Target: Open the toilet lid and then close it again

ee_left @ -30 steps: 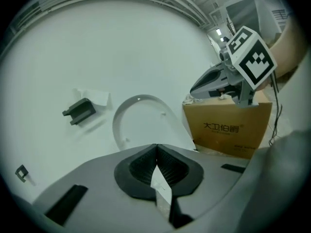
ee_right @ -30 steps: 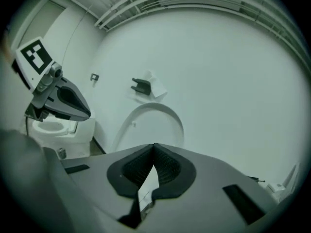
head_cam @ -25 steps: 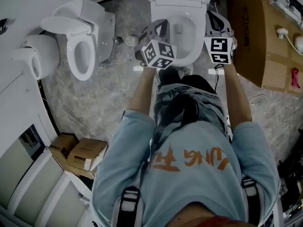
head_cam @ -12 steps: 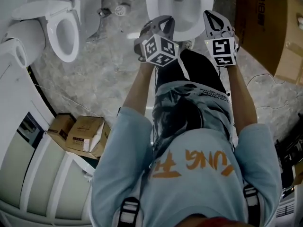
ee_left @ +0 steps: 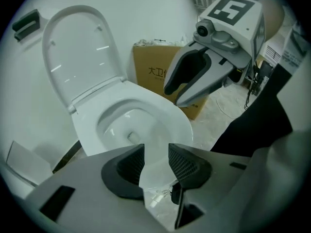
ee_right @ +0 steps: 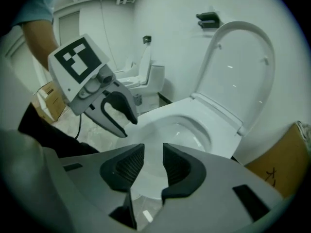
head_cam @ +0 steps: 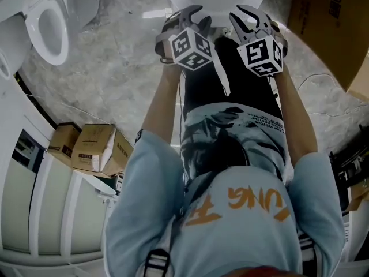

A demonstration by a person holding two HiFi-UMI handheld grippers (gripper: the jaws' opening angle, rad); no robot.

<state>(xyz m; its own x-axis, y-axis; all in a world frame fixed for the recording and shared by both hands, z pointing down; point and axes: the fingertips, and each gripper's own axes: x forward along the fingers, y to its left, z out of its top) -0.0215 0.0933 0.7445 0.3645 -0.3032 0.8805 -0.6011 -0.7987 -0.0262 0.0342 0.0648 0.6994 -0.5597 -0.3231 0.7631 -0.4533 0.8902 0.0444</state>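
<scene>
Marbled bathroom floor. Toilet lid (ee_left: 80, 57) stands upright against the wall. Left claw (ee_left: 156, 154) and right claw (ee_right: 153, 161) have just been opening, nothing between them, near the bowl rim (ee_left: 181, 125). Likely next: reach up, pull the lid down.

Second toilet (head_cam: 45, 27): white, 10 o'clock in head view.
Small boxes (head_cam: 92, 149): two cardboard ones side by side, 9 o'clock.
Large box (head_cam: 337, 22): brown cardboard, 2 o'clock.
Floor (head_cam: 115, 85): grey, marbled.
Wall holder (ee_right: 209, 19): black, 1 o'clock in right gripper view.
</scene>
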